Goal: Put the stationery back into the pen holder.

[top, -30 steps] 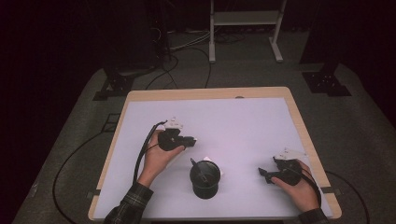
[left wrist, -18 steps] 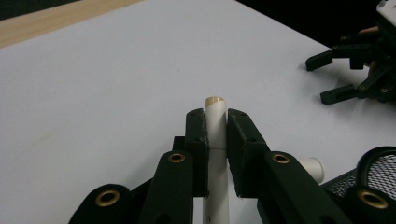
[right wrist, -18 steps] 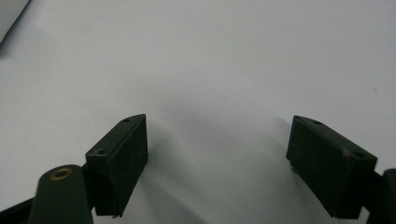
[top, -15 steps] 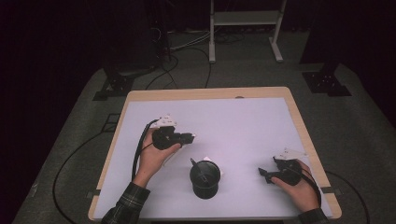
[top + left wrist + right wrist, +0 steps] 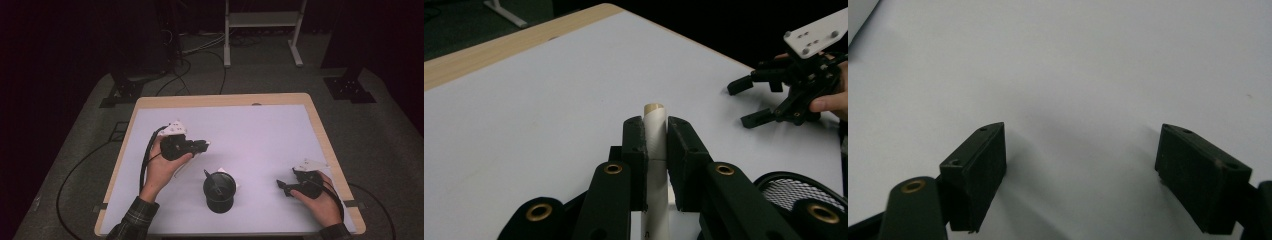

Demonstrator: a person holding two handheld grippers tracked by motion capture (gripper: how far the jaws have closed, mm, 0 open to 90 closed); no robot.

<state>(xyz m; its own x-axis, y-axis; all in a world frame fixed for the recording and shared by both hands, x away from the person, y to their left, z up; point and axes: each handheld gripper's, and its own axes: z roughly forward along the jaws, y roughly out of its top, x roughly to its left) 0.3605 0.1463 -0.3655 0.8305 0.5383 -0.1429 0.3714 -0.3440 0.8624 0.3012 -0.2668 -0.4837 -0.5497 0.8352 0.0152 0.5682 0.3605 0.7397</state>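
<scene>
On the left, the left gripper (image 5: 200,146) is clamped on a slim white stick with a tan, wood-coloured tip (image 5: 654,131); the left gripper view shows both black pads pressed flat against its sides, the tip standing just clear above them. In the high view the stick's lower part slants down toward the near side under the left hand (image 5: 161,167). Against the pictures from a second ago, this hand has risen and drawn a little toward the far left, away from the black mesh pen holder (image 5: 219,189), so the stick now hangs above the white table top (image 5: 260,130) rather than next to the cup's rim. I judge that the stick is either freshly picked up or being lined up for a drop into the holder; in both cases the grip looks firm and centred, and the next move would have to carry it to the right and nearer, over the cup's mouth.

The pen holder stands upright near the middle of the near edge, between the two hands, with something dark leaning out of it at the far-left rim.

On the right, the right gripper (image 5: 283,186) rests low by the near right corner, unmoved, its jaws spread wide with nothing but bare table between them.
</scene>
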